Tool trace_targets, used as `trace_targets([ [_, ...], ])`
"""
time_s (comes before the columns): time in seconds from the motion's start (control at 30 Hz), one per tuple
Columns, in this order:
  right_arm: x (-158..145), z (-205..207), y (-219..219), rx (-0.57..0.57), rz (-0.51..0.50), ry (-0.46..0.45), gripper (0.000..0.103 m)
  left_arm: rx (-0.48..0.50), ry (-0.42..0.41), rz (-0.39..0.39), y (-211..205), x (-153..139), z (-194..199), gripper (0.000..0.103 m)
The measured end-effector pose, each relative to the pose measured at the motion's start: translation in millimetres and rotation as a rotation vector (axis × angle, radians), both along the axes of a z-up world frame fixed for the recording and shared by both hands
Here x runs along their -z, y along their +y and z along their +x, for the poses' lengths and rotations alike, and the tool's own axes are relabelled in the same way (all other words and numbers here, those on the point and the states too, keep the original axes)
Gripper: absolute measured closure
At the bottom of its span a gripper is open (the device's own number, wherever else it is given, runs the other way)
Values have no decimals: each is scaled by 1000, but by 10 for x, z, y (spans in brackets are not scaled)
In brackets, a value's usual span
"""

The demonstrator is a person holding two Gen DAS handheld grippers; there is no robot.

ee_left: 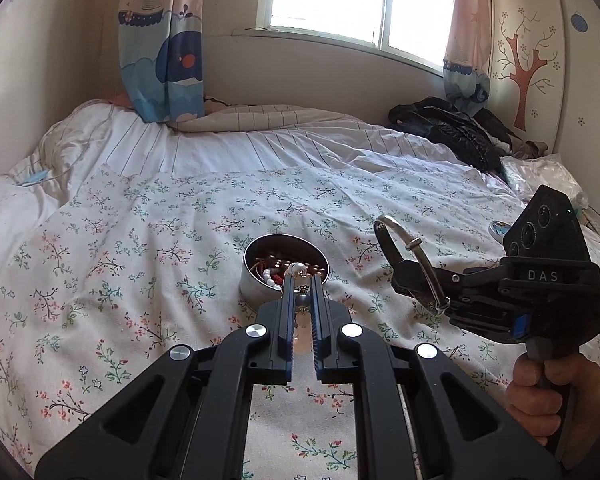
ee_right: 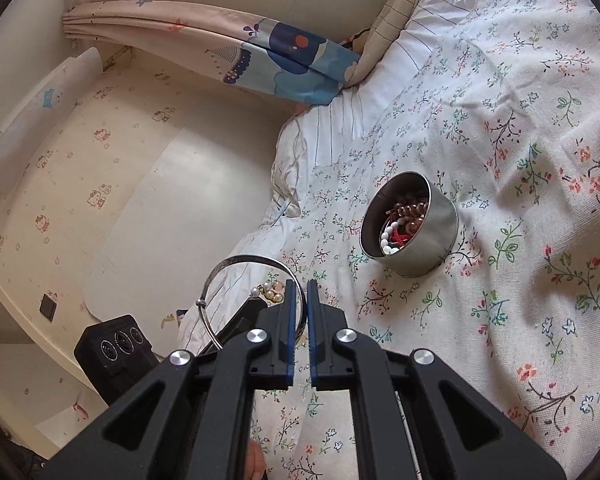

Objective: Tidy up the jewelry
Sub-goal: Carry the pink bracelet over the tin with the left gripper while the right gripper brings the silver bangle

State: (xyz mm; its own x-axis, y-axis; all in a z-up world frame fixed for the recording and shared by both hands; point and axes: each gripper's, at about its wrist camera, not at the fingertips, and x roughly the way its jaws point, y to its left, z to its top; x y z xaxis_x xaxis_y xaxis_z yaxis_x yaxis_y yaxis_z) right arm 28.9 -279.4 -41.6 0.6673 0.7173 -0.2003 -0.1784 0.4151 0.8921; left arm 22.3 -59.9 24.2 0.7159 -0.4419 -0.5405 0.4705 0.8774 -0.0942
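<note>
Left gripper clamps bead bracelet; right gripper clamps silver bangle, ring upright.

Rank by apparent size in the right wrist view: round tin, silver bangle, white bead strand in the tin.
1. Round tin and silver bangle: similar apparent span; the bangle is nearer the camera, so unranked.
2. White bead strand: clearly smallest.
</note>
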Motion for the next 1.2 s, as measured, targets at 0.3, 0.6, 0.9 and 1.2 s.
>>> trace_targets([
  [0.3, 12, 131, 5, -9, 35, -8, 97, -2, -23, -15, -73, -49, 75, 96],
  [0.6, 0, 219, -8, -4, 58, -14, 97, 4, -37, -25, -159, -79, 159, 96],
  [0.9, 19, 284, -80, 13, 77, -9, 97, -2, -12, -95, -110, -103, 317, 96],
  [1.2, 40, 358, -110, 22, 86, -1, 97, 4, 17, -149, -137, -82, 451, 96],
])
